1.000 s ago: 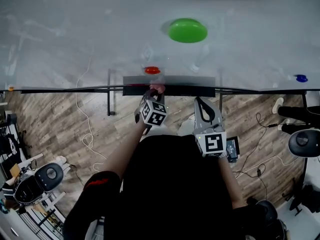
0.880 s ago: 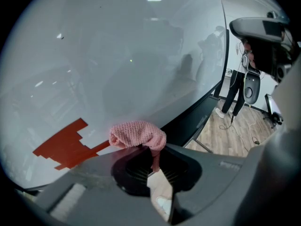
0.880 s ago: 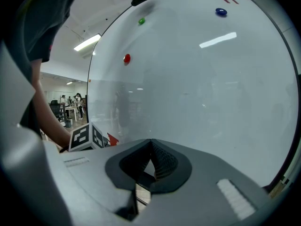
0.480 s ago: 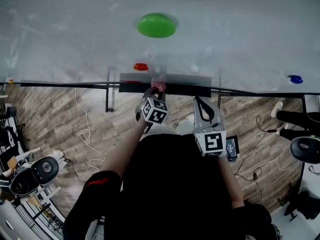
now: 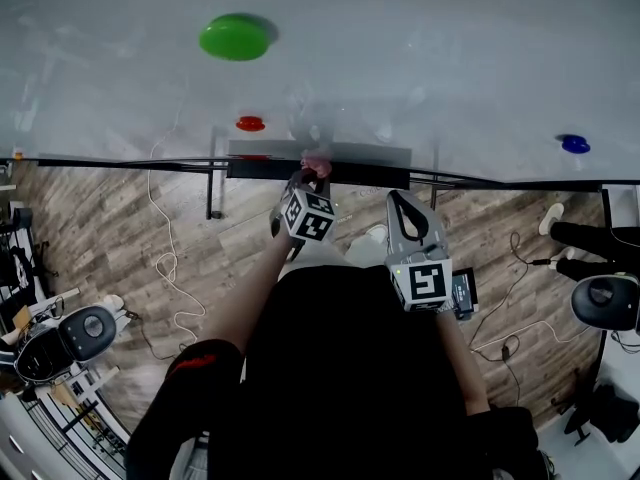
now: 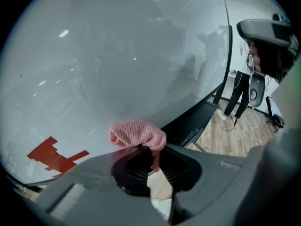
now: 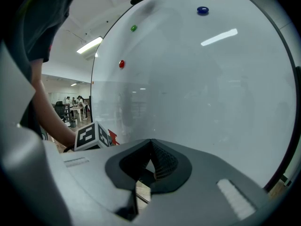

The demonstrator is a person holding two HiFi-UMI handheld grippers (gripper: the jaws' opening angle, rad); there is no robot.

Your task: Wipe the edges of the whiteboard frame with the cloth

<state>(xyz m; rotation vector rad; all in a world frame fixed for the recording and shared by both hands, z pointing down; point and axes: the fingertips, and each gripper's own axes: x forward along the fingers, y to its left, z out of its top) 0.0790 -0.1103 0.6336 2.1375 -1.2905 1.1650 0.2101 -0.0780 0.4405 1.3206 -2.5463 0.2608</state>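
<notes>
The left hand-held gripper [image 5: 312,176] is pinching the pink cloth [image 5: 316,162] tight. The cloth is pressed on the dark frame [image 5: 130,164] at the bottom edge of the whiteboard [image 5: 420,48], just right of a red magnet [image 5: 250,123]. The right hand-held gripper [image 5: 405,211] is closed with nothing in it, and it sits a little below that same edge.

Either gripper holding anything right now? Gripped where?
Left gripper: pink knitted cloth, pinched by its lower end, the bunch sticking out past the jaws. Right gripper: shut, empty.
</notes>
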